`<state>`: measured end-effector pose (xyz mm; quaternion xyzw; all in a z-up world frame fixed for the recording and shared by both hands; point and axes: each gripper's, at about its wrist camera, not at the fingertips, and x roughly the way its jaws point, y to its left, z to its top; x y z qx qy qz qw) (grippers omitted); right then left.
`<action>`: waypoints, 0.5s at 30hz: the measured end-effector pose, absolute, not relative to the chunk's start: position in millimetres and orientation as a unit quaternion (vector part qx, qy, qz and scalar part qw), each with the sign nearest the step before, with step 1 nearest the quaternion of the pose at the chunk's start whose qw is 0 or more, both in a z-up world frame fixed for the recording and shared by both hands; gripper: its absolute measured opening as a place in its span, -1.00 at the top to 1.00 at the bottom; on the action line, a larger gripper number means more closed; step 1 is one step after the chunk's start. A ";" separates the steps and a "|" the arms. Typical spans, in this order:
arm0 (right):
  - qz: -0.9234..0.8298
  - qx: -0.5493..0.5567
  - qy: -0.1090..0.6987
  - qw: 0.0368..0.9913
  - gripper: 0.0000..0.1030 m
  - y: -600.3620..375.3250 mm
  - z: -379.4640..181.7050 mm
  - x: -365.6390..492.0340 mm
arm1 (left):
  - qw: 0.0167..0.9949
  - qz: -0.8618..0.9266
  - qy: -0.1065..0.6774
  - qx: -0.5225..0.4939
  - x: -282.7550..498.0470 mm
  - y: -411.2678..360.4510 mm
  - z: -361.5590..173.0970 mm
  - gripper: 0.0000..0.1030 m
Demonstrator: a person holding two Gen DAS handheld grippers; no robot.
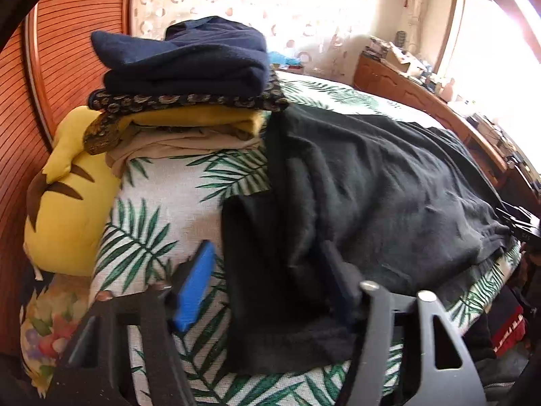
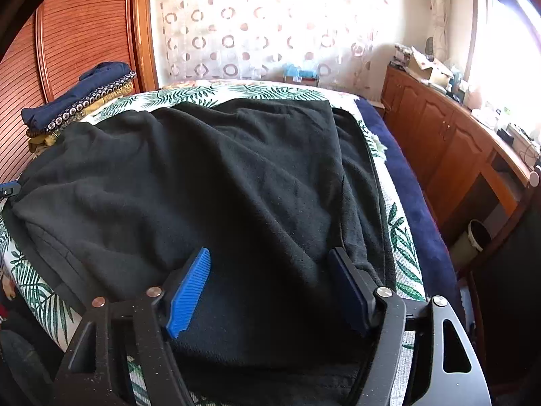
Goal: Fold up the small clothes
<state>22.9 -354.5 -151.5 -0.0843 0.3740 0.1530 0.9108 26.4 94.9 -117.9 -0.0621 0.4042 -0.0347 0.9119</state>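
Daylight is flooding in, overexposing the far side.
The window (image 2: 500, 50) is blowing out white behind the curtain (image 2: 257, 27); fisheye edges are bending and darkening.

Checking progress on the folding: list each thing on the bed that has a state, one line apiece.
black garment: spread out on the bed, wrinkled, near sleeve folded in
stack of clothes: folded, piled by the headboard
left gripper: fingers apart, straddling the garment's near edge
right gripper: fingers apart over the garment, not pinching it
yellow plush: lying against the headboard
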 end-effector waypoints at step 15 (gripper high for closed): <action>0.168 -0.080 0.341 0.921 -0.52 -362.0 -160.9 6.1 | 0.927 -0.113 0.352 -0.064 35.2 50.1 -61.9 0.78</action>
